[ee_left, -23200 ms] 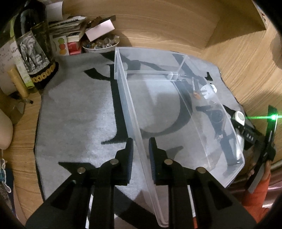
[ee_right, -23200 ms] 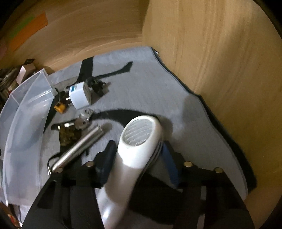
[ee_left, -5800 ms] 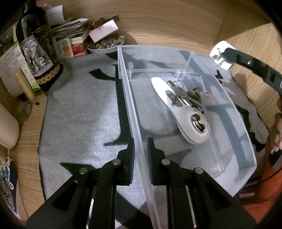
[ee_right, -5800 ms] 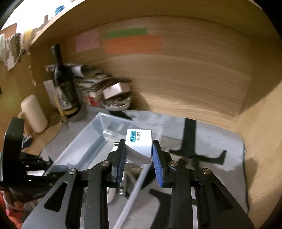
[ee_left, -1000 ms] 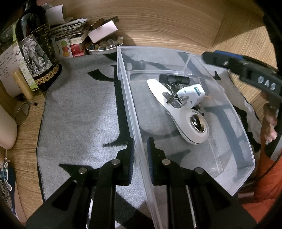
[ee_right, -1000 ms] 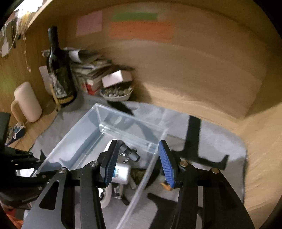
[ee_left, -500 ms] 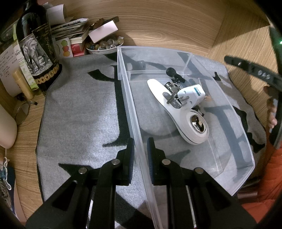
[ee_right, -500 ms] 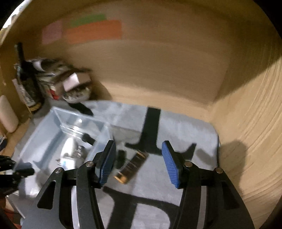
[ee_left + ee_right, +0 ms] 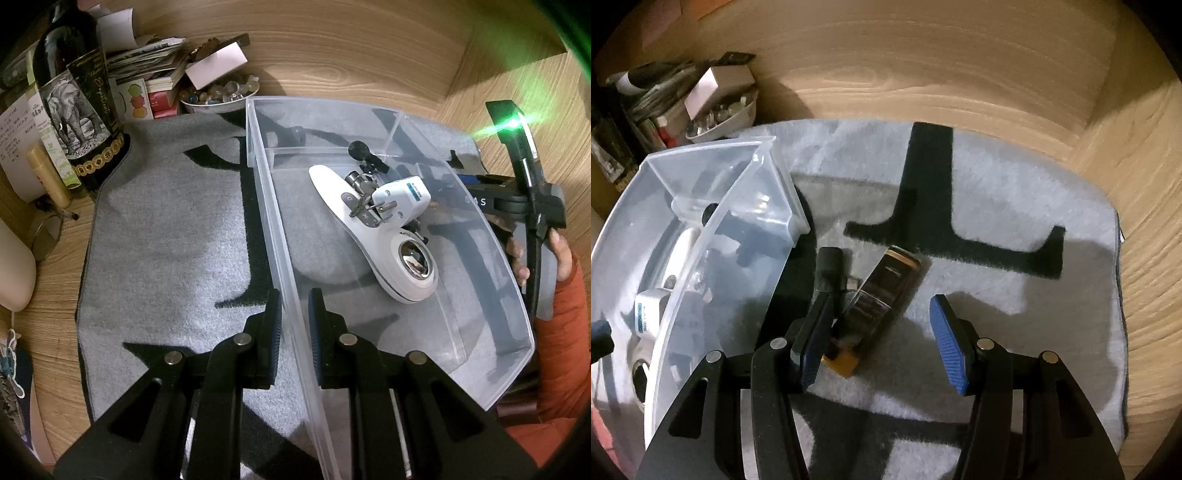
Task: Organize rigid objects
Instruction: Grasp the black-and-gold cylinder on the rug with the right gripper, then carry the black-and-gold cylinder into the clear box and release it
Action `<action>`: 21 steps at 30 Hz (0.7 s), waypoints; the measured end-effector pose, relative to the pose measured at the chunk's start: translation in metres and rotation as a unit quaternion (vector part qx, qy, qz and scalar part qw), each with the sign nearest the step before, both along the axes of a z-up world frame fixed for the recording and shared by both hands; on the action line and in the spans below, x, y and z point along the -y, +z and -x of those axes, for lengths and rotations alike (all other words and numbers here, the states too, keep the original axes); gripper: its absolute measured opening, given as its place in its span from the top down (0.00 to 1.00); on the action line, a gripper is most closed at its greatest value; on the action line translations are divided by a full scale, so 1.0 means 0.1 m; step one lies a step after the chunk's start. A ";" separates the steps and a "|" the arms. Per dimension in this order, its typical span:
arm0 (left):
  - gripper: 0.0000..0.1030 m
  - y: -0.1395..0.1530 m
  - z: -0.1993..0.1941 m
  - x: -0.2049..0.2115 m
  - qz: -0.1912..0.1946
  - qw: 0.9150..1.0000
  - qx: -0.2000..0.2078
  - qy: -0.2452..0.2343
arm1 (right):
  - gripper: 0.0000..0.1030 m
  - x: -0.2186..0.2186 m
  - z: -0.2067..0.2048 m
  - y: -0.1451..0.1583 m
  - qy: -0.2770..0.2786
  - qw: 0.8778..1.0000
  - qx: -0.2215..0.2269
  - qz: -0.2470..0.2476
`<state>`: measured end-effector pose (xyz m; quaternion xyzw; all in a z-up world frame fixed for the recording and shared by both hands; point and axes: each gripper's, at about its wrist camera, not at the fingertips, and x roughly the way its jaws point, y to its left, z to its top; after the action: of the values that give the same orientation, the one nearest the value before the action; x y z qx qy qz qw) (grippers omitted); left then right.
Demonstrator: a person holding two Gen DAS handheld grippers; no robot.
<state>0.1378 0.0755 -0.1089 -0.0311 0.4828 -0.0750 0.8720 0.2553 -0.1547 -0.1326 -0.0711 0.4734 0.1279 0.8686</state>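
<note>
My left gripper (image 9: pixel 293 325) has its jaws clenched on the near long wall of the clear plastic bin (image 9: pixel 369 107), one pad outside the wall and one inside. Ahead of those jaws and to their right, inside the bin, lies a white handheld device (image 9: pixel 391 254) with a white plug adapter (image 9: pixel 402 203) and some small metal bits resting on top of it; a small black piece (image 9: pixel 364 151) sits just beyond them, near the far divider. Left of the jaws the grey mat (image 9: pixel 166 240) covers the bench, with a dark bottle (image 9: pixel 81 107) well ahead at its far left corner.

My right gripper (image 9: pixel 882 339) has its jaws released; they have just been opening, with nothing pressed between the pads. A dark, gold-edged rectangular object (image 9: pixel 882 291) lies on the mat just ahead, close to the left pad, with a yellow piece (image 9: pixel 842 362) at its near end. A short black cylinder (image 9: pixel 829 267) lies just beside it, ahead of the left pad. The bin stands to the left of these jaws.
</note>
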 end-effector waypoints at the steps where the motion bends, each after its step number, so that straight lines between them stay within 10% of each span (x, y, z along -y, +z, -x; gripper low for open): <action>1: 0.86 0.00 0.00 0.00 0.000 1.000 0.000 0.000 | 0.55 0.01 0.00 0.00 -0.006 1.000 0.002 0.006; 7: 0.86 0.00 0.01 0.00 -0.001 1.000 0.000 -0.001 | 0.79 0.10 0.02 -0.03 -0.010 1.000 0.006 0.007; 21: 0.86 0.00 0.00 0.00 -0.001 1.000 0.000 -0.001 | 0.79 0.13 0.42 0.59 0.004 0.997 0.081 -0.013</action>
<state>0.1379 0.0759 -0.1090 -0.0296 0.4825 -0.0749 0.8722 0.2136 -0.1675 -0.0733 -0.0720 0.3996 0.1314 0.9044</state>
